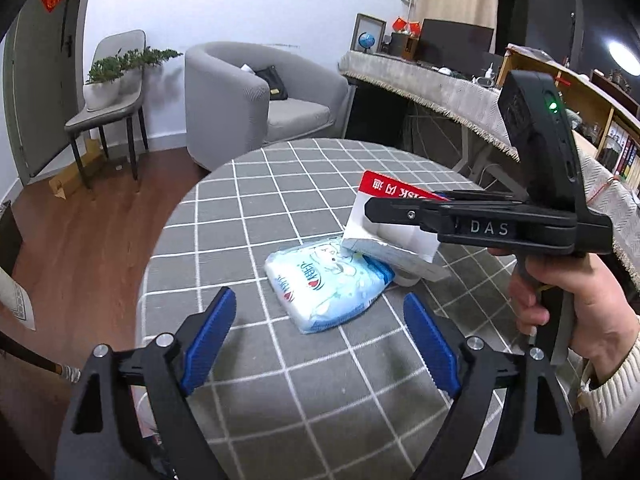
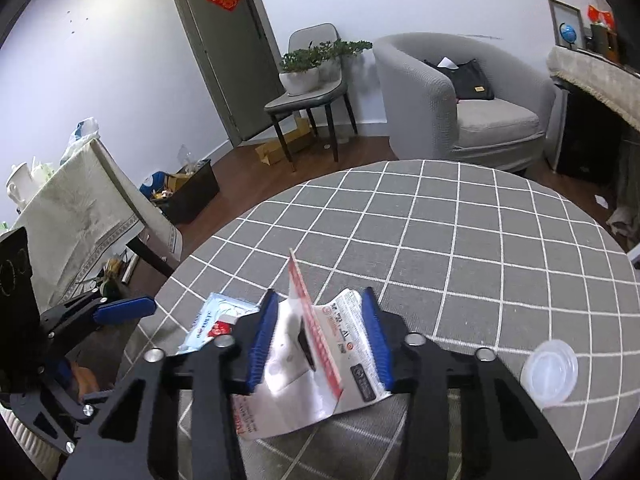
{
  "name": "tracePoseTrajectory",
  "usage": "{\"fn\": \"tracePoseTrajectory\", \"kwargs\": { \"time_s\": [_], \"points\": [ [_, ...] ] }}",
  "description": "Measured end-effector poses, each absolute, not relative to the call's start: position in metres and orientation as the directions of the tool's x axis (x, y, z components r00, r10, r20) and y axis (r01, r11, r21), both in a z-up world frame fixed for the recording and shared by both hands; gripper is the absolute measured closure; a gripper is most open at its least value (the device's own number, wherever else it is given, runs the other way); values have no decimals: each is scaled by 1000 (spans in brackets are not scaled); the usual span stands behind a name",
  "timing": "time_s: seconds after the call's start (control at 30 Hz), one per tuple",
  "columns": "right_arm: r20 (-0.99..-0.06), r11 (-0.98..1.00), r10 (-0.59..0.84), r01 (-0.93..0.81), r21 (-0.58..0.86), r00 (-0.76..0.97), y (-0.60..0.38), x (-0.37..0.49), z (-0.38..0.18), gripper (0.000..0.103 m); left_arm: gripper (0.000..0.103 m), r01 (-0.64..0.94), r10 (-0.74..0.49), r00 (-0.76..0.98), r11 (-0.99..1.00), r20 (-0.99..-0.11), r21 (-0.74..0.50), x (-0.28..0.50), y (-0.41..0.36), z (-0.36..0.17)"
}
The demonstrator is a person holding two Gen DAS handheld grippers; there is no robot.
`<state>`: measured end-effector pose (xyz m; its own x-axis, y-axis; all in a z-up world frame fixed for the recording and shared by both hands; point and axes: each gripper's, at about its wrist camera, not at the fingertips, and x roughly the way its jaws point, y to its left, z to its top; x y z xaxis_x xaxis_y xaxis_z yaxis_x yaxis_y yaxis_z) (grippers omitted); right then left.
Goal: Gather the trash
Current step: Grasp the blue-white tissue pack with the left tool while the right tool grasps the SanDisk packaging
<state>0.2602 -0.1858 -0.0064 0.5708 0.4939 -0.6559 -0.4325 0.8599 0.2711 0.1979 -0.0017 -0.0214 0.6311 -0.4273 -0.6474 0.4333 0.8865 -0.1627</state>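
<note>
A red and white card package (image 2: pixel 320 344) is folded between the blue pads of my right gripper (image 2: pixel 320 294), which is shut on it. In the left wrist view the package (image 1: pixel 384 190) hangs tilted in the right gripper (image 1: pixel 376 206), its lower edge resting on a light blue tissue pack (image 1: pixel 328 284). The pack lies on the round table with the grey checked cloth (image 1: pixel 280 208). My left gripper (image 1: pixel 320 296) is open just in front of the tissue pack, with nothing between its pads. A clear plastic lid (image 2: pixel 550 374) lies on the cloth to the right.
A black bin (image 2: pixel 188 192) with rubbish stands on the wooden floor to the left of the table. A grey armchair (image 2: pixel 460 100) and a chair holding a potted plant (image 2: pixel 308 76) stand behind. A cloth-covered side table (image 2: pixel 80 208) is at the left.
</note>
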Motion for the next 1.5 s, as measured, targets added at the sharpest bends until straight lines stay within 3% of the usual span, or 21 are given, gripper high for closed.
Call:
{"fn": "tracePoseTrajectory", "kwargs": {
  "time_s": [0.03, 0.23, 0.47, 1.07, 1.5],
  "points": [
    [-656, 844, 518, -450, 291, 548, -185, 262, -8, 87, 15, 427, -418, 628, 890, -657, -158, 201, -5, -23],
    [-648, 830, 531, -489, 269, 545, -184, 266, -3, 101, 14, 416, -411, 616, 894, -672, -165, 211, -22, -23],
    [-605, 834, 539, -471, 287, 586, -202, 267, 8, 102, 14, 362, -336, 615, 924, -714, -122, 220, -34, -27],
    [-667, 830, 536, -471, 301, 518, -196, 272, -7, 102, 14, 313, -263, 590, 946, -763, -84, 228, -39, -35],
    [-641, 867, 487, -416, 274, 593, -210, 262, 8, 103, 27, 310, -276, 604, 946, -748, -99, 219, -31, -32]
  ]
}}
